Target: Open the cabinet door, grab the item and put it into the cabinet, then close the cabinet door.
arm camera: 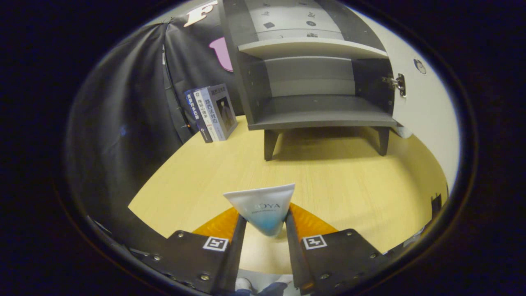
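We saw the hand-held gripper [266, 224] clamped on the tube [263, 207]; we judged it light, soft, slippery, best pinched mid-body.

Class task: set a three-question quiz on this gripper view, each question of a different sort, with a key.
1. True or false: the cabinet door is shut.
2. What do the gripper fingers clamp? A) a book B) a white-and-blue tube C) a cup
3. Fill in: the books stand on the wooden table beside the cabinet's ____ side.

Key: 1 false; 2 B; 3 left.
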A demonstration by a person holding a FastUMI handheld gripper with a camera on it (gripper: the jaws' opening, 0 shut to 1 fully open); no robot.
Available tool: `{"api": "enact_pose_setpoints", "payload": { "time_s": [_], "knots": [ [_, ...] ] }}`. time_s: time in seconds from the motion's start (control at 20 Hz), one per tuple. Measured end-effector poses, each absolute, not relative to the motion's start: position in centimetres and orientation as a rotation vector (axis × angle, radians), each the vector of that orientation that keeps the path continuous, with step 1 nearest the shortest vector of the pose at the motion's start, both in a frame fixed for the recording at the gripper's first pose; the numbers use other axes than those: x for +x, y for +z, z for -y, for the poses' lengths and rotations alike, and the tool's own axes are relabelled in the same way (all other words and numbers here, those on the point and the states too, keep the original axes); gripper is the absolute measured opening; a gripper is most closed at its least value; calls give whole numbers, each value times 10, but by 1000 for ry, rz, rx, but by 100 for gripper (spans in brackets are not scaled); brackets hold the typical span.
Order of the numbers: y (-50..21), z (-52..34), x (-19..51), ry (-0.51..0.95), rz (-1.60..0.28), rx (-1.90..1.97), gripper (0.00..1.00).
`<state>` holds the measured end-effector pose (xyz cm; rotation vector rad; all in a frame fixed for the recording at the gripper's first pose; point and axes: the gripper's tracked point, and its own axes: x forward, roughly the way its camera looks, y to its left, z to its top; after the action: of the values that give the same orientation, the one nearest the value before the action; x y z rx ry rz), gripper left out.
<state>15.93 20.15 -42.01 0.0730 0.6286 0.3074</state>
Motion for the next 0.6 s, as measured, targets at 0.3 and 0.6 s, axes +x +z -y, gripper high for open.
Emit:
{"api": "enact_pose_setpoints", "payload": {
  "time_s": [0.3, 0.6],
  "knots": [
    [-290, -172, 190, 281, -479, 71, 51],
    [-163, -156, 253, 259, -320, 108, 51]
  ]
}}
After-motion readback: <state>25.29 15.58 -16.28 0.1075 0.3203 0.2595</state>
